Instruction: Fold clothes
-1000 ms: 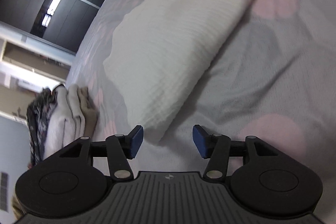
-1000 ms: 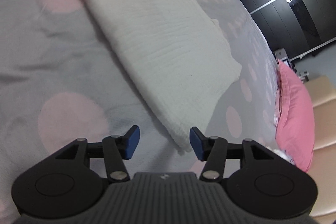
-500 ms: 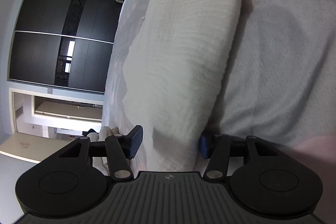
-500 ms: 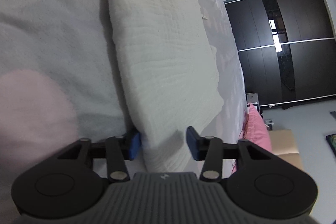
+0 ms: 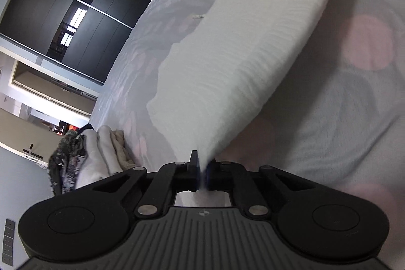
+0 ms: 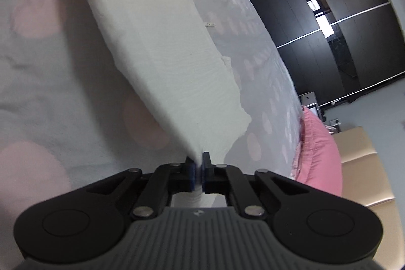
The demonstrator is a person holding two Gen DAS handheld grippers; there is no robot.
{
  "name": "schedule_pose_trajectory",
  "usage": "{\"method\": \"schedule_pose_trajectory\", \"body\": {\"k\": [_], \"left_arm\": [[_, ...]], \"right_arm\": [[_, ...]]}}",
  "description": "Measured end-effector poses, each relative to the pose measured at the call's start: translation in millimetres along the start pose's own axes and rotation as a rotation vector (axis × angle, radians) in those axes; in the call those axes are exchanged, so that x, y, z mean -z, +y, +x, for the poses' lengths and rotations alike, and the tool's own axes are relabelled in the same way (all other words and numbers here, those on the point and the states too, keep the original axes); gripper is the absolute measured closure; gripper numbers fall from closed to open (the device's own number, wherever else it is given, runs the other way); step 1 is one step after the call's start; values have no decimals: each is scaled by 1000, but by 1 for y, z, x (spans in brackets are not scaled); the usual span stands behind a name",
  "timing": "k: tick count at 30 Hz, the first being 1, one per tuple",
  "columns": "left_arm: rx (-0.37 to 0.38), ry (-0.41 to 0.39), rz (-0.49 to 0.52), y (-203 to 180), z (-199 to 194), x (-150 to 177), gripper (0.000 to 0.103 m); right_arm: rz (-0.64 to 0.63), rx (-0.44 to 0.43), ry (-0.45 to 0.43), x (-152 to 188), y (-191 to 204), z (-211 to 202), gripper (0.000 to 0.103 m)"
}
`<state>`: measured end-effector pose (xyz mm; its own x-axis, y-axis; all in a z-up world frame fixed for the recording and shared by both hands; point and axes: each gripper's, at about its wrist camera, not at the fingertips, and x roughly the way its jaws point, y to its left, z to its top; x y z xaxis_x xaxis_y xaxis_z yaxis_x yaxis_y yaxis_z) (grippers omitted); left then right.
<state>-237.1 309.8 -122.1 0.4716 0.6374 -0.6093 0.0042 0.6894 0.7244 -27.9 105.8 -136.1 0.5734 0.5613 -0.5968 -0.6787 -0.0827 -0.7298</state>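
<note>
A white crinkled garment (image 5: 240, 55) lies folded into a long strip across the grey bedspread with pink dots (image 5: 354, 105). My left gripper (image 5: 201, 170) is shut on one near corner of it, and the cloth rises from the bed to the blue pads. In the right wrist view the same white garment (image 6: 164, 42) stretches away, and my right gripper (image 6: 198, 168) is shut on its other near corner, lifted off the bedspread (image 6: 38, 92).
A stack of folded clothes (image 5: 96, 153) sits at the bed's left edge. A pink pillow (image 6: 319, 151) lies at the right end by a beige headboard (image 6: 364, 168). Dark sliding wardrobe doors (image 6: 329, 29) stand beyond the bed.
Both grippers went from open around the garment's near edge to shut on its corners. The pinched cloth has lifted off the bedspread.
</note>
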Motion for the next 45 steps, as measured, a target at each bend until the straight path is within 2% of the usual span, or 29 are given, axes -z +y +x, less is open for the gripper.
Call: {"method": "schedule_pose_trajectory", "body": {"k": [5,11,17,20,25,32,35,36,39,41,42,44,45], "left_arm": [[61,-23,3,21,-46,5,101],[213,-19,42,30,-104,25,101],[371,7,70,10,-138,47,101],[450,22,83,-3,-151,58,101],[535,105,106,-36,-130,69,101],[597,200,89,-56,-90,79,100],[619,229,59,-59,-77,80,92],[624,242,58,-60,-73,81,87],[634,258,65,-62,-71,82,80],[642,257,50,-56,-74,80,74],[643,254,34,-50,-76,80,67],[647,245,-9,-36,-79,78,53],[652,235,-42,-26,-81,77,50]], "right_arm": [[10,-93,-14,-1,-23,-40,99],[-76,-276,-26,4,-25,-106,99],[-156,-431,-4,22,-5,-161,99],[-175,-498,24,32,14,-164,99],[-222,-575,79,47,61,-155,99],[-256,-624,135,51,88,-128,99],[-261,-635,152,52,97,-119,97],[-259,-640,155,52,100,-116,92],[-240,-657,155,53,99,-114,88],[-211,-680,153,52,91,-115,75],[-196,-691,151,52,88,-115,62],[-168,-731,147,51,76,-120,59],[-154,-736,141,50,69,-122,58]]}}
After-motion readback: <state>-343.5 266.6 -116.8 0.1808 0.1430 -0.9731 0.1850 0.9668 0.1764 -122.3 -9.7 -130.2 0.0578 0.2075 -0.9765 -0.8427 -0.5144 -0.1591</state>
